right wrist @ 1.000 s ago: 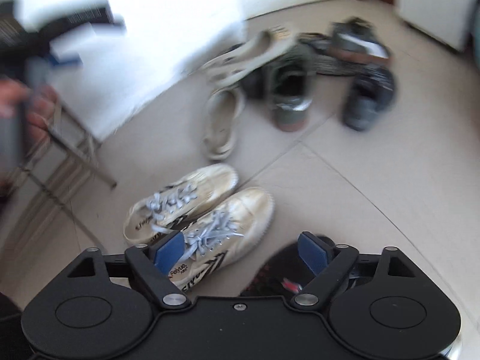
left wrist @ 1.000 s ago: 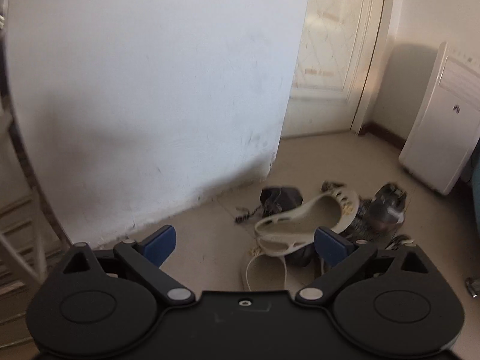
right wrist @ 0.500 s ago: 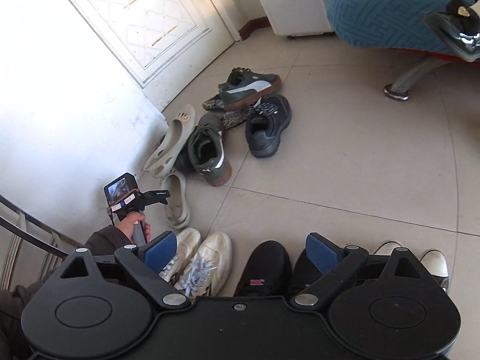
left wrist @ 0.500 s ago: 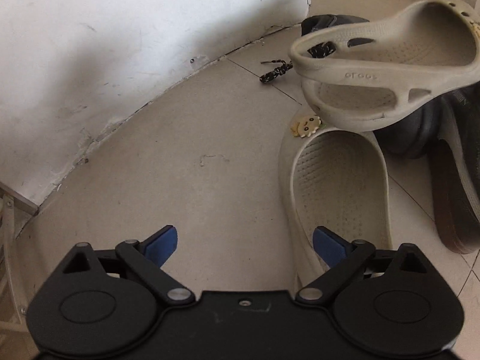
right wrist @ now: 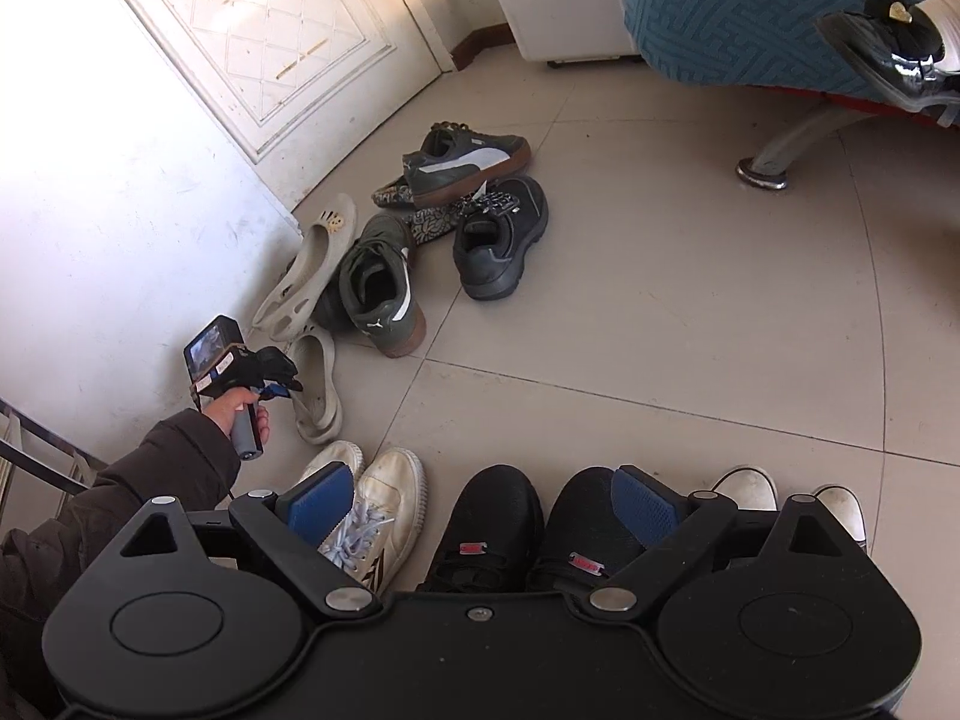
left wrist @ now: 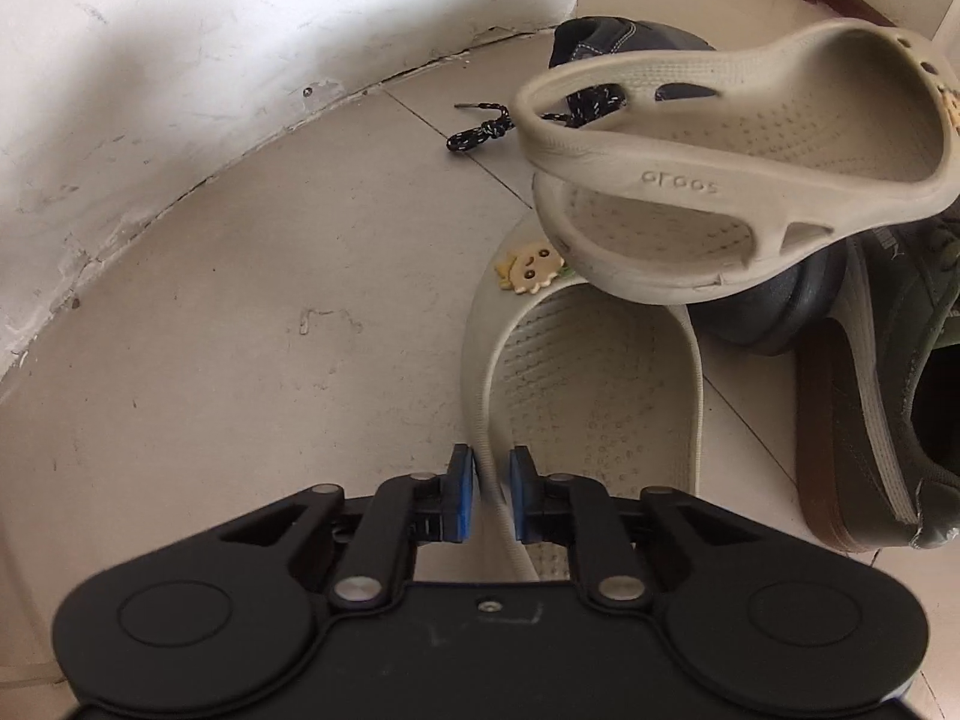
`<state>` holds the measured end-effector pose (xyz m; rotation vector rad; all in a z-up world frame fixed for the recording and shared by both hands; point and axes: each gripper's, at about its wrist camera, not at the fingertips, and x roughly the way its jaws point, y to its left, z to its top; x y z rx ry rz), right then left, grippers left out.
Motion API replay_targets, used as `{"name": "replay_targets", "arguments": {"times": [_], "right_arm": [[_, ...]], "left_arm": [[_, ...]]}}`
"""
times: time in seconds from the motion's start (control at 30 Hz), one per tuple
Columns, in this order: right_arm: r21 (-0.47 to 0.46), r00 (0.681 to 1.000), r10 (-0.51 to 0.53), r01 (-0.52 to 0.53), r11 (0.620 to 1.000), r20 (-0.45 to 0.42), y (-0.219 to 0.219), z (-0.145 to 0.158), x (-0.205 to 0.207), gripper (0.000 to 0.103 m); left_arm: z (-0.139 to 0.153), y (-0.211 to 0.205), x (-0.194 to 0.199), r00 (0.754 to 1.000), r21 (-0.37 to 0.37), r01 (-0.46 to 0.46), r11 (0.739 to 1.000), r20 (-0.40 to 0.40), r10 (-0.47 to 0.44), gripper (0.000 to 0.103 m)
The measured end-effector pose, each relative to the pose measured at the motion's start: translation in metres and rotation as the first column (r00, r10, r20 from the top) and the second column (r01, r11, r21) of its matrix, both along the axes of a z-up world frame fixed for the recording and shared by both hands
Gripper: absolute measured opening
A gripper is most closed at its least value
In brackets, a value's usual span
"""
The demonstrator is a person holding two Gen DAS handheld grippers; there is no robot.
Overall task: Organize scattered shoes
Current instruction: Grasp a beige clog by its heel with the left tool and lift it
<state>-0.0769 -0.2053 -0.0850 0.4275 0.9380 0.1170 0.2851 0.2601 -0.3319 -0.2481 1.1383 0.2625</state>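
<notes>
My left gripper (left wrist: 491,492) points down at the floor, its jaws closing with the blue pads on the side rim of a flat-lying beige clog (left wrist: 600,396). The matching clog (left wrist: 750,168) leans tilted on dark shoes just behind. From the right wrist view, a sleeved hand holds the left gripper (right wrist: 282,387) at that flat clog (right wrist: 318,384). My right gripper (right wrist: 480,501) stands open and holds nothing, above a row of paired shoes: white sneakers (right wrist: 384,498), black shoes (right wrist: 498,516) and white-toed shoes (right wrist: 744,489).
A loose pile lies by the wall: two olive sneakers (right wrist: 378,288), a black shoe (right wrist: 498,240) and patterned flats (right wrist: 432,219). A white door (right wrist: 252,42) and wall bound the left. A teal chair (right wrist: 750,6) with a metal foot (right wrist: 762,171) stands at the right.
The left gripper dropped from facing the wall to the floor and closed on the flat clog's rim. The right view swung up to take in the whole floor, then held still.
</notes>
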Motion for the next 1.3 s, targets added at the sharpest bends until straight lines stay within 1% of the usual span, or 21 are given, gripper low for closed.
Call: {"name": "replay_targets", "arguments": {"times": [0.17,0.27,0.33,0.43,0.53,0.6,0.67,0.83,0.9,0.93,0.97,1.0,1.03,1.13,1.2,1.3], "right_arm": [[0.000,1.000,0.007,-0.007,1.000,0.011,0.000,0.003,-0.002,0.093],[-0.003,1.000,-0.001,0.001,1.000,0.002,-0.001,0.001,-0.001,0.093],[-0.005,1.000,-0.002,0.002,1.000,0.003,-0.001,0.002,-0.001,0.093],[-0.007,1.000,0.004,-0.004,1.000,0.011,0.000,0.003,0.000,0.093],[-0.006,1.000,0.011,-0.011,1.000,0.014,0.002,0.004,0.000,0.093],[-0.005,1.000,0.016,-0.016,1.000,0.016,0.002,0.004,0.000,0.093],[-0.002,0.999,0.023,-0.023,1.000,0.023,0.004,0.006,0.001,0.093],[0.015,0.998,0.028,-0.029,0.999,0.049,0.006,0.013,0.001,0.093],[0.033,0.998,0.024,-0.026,0.999,0.061,0.005,0.017,0.000,0.093],[0.045,0.997,0.020,-0.024,0.999,0.069,0.004,0.021,-0.001,0.093],[0.067,0.997,0.010,-0.016,0.998,0.082,0.000,0.026,-0.002,0.093],[0.085,0.996,-0.004,-0.004,0.996,0.090,-0.004,0.031,-0.003,0.093],[0.102,0.995,-0.017,0.007,0.995,0.097,-0.008,0.036,-0.005,0.093],[0.124,0.993,-0.049,0.036,0.992,0.103,-0.024,0.049,-0.011,0.093],[0.113,0.988,-0.088,0.074,0.991,0.124,-0.042,0.063,-0.024,0.093],[0.116,0.973,-0.156,0.137,0.984,0.169,-0.060,0.069,-0.040,0.094]], "left_arm": [[-0.001,0.012,-0.008,1.000,-0.085,-0.012,0.996,0.014,0.013,0.010],[0.000,0.020,-0.017,1.000,-0.162,-0.020,0.987,0.016,0.023,0.009],[0.001,0.027,-0.020,0.999,-0.197,-0.023,0.980,0.032,0.030,0.009],[0.011,0.043,-0.037,0.996,-0.270,-0.038,0.962,0.067,0.058,0.009],[0.021,0.054,-0.052,0.995,-0.331,-0.027,0.943,0.083,0.058,0.009],[0.032,0.057,-0.064,0.994,-0.382,-0.024,0.924,0.093,0.064,0.010],[0.046,0.052,-0.076,0.993,-0.395,0.010,0.919,0.111,0.037,0.011],[0.087,0.015,-0.108,0.986,-0.428,0.125,0.895,0.154,-0.063,0.011],[0.095,-0.006,-0.116,0.984,-0.450,0.160,0.879,0.148,-0.103,0.011],[0.100,-0.021,-0.119,0.980,-0.454,0.190,0.871,0.143,-0.139,0.011],[0.103,-0.035,-0.120,0.974,-0.459,0.221,0.860,0.146,-0.172,0.012],[0.105,-0.056,-0.119,0.963,-0.467,0.269,0.843,0.151,-0.223,0.012],[0.106,-0.076,-0.115,0.951,-0.469,0.309,0.827,0.153,-0.268,0.012],[0.099,-0.135,-0.097,0.922,-0.456,0.384,0.803,0.146,-0.359,0.012],[0.088,-0.170,-0.081,0.910,-0.431,0.409,0.804,0.133,-0.392,0.013],[0.067,-0.213,-0.061,0.907,-0.411,0.413,0.812,0.111,-0.405,0.014]]}}
